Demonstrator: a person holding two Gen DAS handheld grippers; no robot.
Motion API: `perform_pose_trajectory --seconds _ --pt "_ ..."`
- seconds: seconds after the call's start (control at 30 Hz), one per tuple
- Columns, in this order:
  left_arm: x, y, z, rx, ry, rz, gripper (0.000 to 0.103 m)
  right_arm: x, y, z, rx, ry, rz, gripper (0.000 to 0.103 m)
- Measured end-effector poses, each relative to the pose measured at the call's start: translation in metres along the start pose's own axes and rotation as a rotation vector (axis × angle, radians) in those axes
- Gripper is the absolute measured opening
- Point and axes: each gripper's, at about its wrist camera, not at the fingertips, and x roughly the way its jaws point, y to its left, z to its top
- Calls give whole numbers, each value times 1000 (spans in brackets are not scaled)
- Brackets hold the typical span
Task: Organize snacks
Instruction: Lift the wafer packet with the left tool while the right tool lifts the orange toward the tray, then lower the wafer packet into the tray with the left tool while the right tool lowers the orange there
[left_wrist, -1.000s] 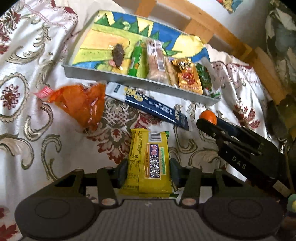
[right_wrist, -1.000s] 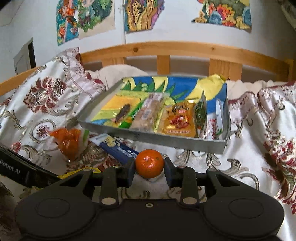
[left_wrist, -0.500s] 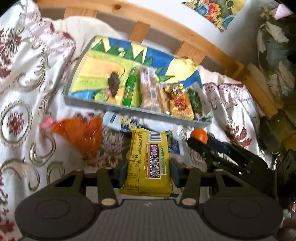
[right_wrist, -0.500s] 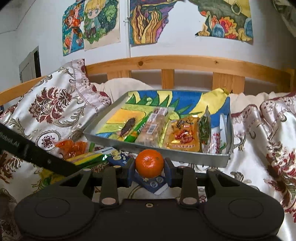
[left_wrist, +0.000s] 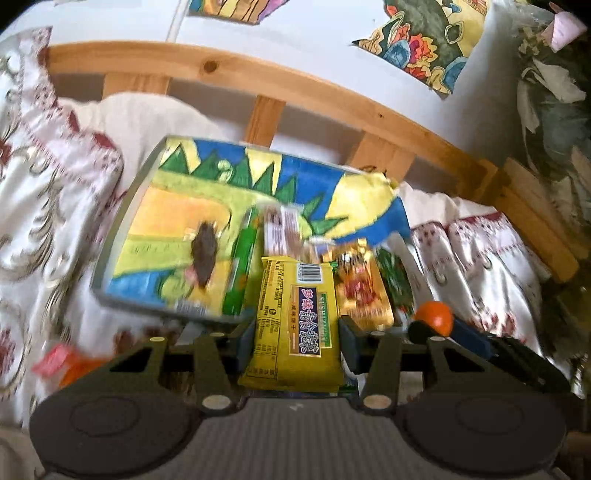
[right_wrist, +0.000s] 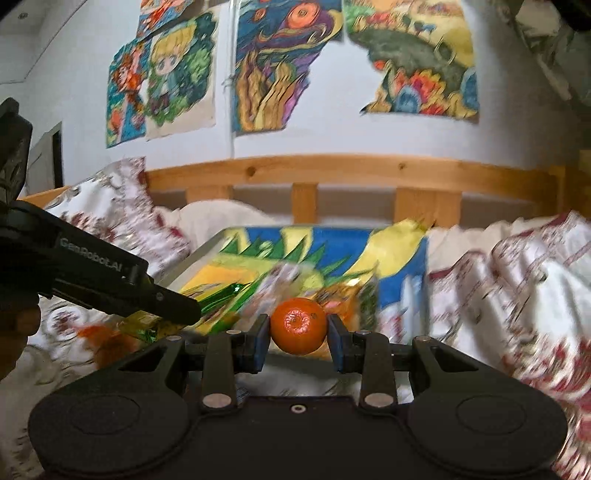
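Left gripper fingers clamp a yellow snack packet at lower centre; right gripper fingers grip a tangerine before the tray.

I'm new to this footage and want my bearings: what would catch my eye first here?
Each gripper carries a snack: the left gripper clamps a yellow packet, and the right gripper clamps a small orange. Just beyond them, a grey tray with a bright painted lining holds a row of wrapped snacks on the patterned bedspread, before a wooden bed rail.
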Motion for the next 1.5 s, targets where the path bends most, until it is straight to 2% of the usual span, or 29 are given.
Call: perform_pose_trajectory --seconds 0.1,0.27,0.53,0.63,0.97,1.37,1.5 --pt "17 -9 12 19 -18 18 52 11 -15 4 -9 -31 -45 35" --pt "48 -26 30 45 -37 33 52 25 -47 5 44 -30 -90 35" --pt "85 -45 39 82 -51 36 52 32 -75 10 126 -73 -149 35" --pt "95 -49 40 94 -53 41 52 34 -79 10 134 -61 -151 35" --pt "108 -52 33 123 -68 64 52 46 -67 3 30 6 -158 36" --pt "113 -53 33 140 -80 73 52 62 -35 -5 -258 41 -244 36" --pt "114 -53 34 140 -81 73 52 64 -32 -6 -303 46 -256 36"
